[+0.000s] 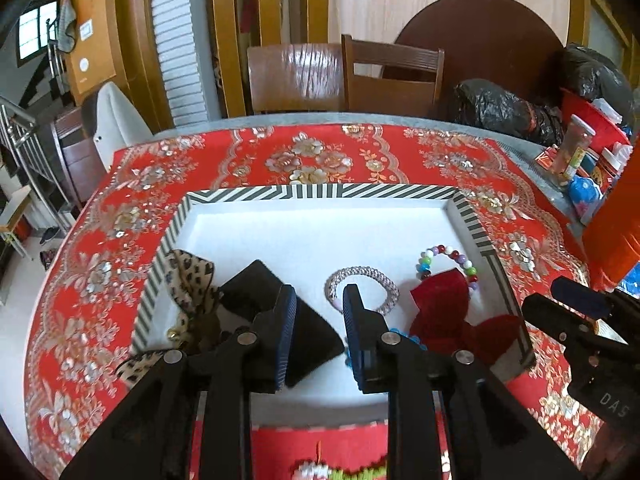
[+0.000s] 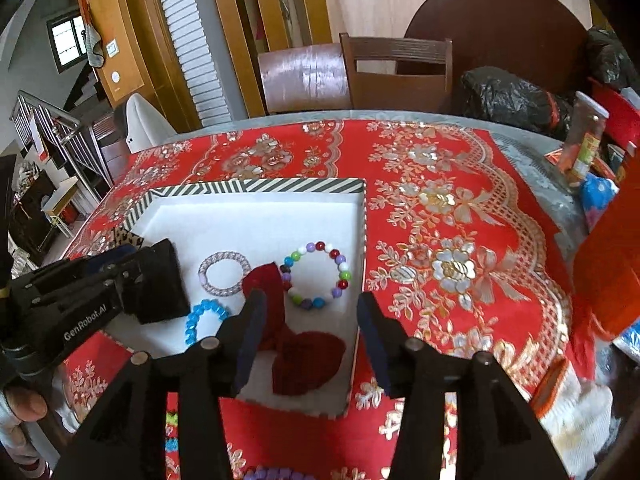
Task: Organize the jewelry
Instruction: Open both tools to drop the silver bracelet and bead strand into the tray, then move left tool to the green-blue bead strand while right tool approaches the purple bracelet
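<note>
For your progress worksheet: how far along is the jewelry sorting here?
Done: three bracelets, clear, beaded and blue, lie in the tray with the bows. In hand: nothing; both tools, left and right, hover open. Left: a purple piece outside the tray.

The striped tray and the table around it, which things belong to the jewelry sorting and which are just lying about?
Belongs to the job:
striped-rimmed white tray
multicoloured bead bracelet
clear twisted bangle
blue bead bracelet
dark red fabric bow

Lying about:
black plastic bags
labelled jar
wooden chairs

Left tongs (image 1: 319,304) parted above striped tray (image 1: 320,192); silver bracelet (image 1: 362,289) between tips.
</note>
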`<move>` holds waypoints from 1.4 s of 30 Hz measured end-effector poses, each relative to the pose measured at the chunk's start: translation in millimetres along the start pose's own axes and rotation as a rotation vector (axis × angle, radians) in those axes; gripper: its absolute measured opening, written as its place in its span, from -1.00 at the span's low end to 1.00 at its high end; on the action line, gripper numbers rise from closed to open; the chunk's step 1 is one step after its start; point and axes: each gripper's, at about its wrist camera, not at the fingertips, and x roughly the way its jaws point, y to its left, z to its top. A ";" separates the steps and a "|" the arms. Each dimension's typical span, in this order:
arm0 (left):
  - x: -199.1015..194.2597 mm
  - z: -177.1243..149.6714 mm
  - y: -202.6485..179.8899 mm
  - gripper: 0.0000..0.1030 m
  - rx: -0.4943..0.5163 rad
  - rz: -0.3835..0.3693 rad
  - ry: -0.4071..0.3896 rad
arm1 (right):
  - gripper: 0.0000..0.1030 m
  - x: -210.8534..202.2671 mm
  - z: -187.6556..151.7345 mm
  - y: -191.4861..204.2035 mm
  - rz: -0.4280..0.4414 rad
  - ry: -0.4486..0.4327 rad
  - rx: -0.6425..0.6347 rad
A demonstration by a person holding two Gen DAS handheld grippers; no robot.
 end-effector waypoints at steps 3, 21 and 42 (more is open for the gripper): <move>-16.0 -6.3 -0.8 -0.58 0.000 0.008 -0.026 | 0.12 -13.6 -9.3 3.5 -0.012 -0.018 0.005; -79.6 -57.3 0.7 -0.58 -0.026 0.061 -0.091 | 0.19 -70.1 -57.4 23.5 -0.032 -0.058 -0.029; -103.3 -80.7 19.3 -0.58 -0.053 0.104 -0.099 | 0.22 -87.1 -70.6 42.8 0.000 -0.060 -0.068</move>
